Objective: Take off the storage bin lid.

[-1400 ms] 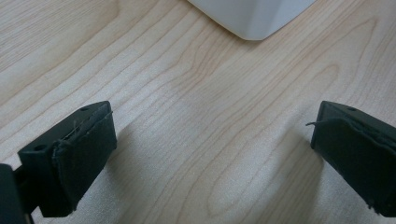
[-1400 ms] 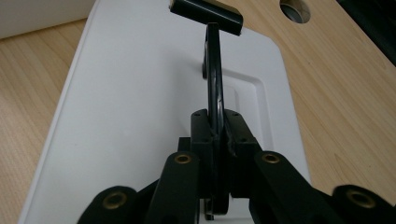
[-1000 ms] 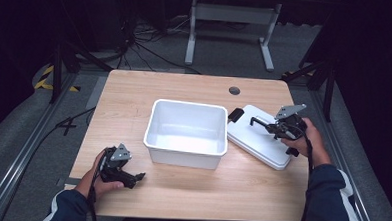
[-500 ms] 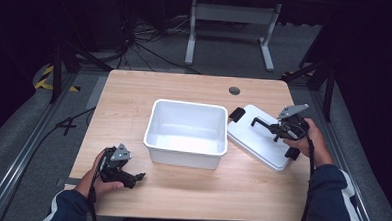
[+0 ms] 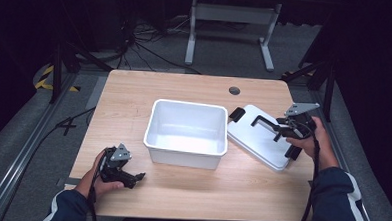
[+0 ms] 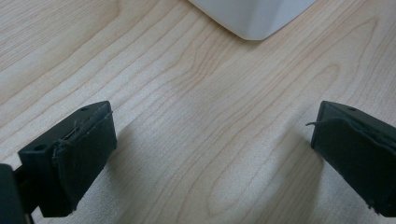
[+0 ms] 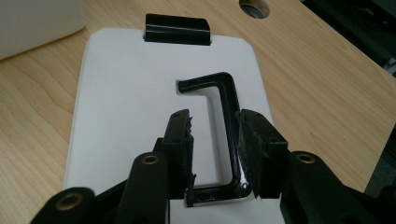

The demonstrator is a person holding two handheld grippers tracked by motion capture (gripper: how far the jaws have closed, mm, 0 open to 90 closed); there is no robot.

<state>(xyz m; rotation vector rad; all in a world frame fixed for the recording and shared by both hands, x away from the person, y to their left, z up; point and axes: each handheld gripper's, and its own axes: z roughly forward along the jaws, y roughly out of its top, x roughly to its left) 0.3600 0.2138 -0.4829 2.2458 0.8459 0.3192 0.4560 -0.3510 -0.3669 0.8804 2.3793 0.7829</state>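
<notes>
Two grippers work a pale wooden table (image 5: 134, 103). At the left, the left gripper (image 5: 133, 178) rests low near the table's front edge, jaws spread wide over bare wood; its own view adds a corner of the white bin (image 6: 254, 16) just ahead, well apart from the pads. In the middle, the high view shows that open white plastic bin (image 5: 187, 132), with nothing visible in it. To its right the white lid (image 5: 260, 138) lies flat on the table, just beside the bin, a black latch (image 5: 236, 114) at its far end. The right gripper (image 7: 215, 140) hangs over the lid; its view shows the black lid handle (image 7: 226, 112) standing between the jaws, which have just been opening, the right pad close against the bar, the left one clear. No writing is readable.
</notes>
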